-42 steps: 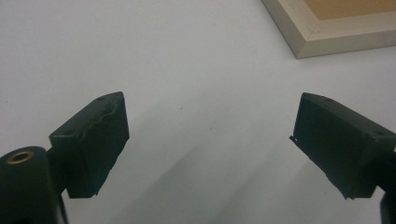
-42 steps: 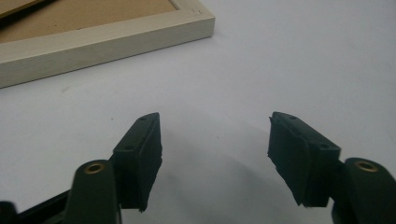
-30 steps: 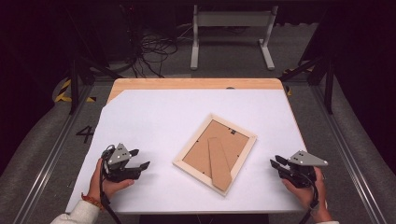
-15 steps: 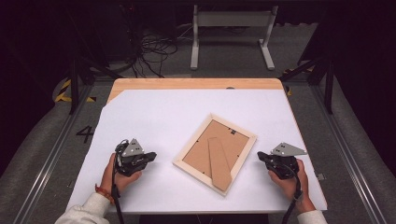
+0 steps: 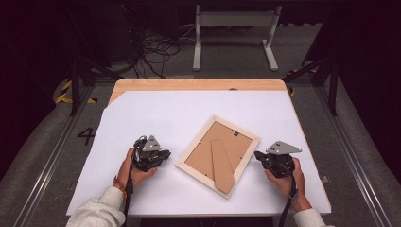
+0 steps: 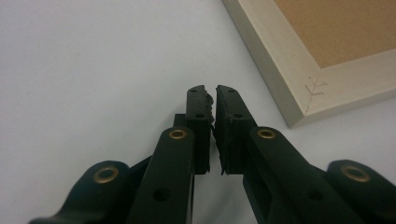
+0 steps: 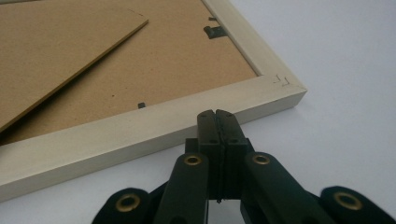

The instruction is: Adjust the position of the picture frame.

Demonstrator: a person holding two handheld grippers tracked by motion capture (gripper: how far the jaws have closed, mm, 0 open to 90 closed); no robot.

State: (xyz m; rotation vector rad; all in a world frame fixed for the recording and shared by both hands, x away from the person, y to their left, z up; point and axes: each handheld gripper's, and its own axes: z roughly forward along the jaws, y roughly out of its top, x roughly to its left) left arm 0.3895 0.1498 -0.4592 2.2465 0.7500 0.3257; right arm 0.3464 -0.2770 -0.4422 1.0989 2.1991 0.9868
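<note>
grippers flank a face-down picture frame

white sheeting covers the table (image 5: 156,113), wood showing along its far edge, dark floor and cables beyond. near the middle lies the picture frame (image 5: 189,154), back up and turned askew, its brown stand (image 5: 221,165) flat on the backing board. the left gripper (image 5: 163,156) sits just beside the frame's left edge, jaws nearly together with a thin slit between, holding nothing. the right gripper (image 5: 258,155) points at the frame's right edge, jaws pressed together, tips close to the pale wood.
</note>
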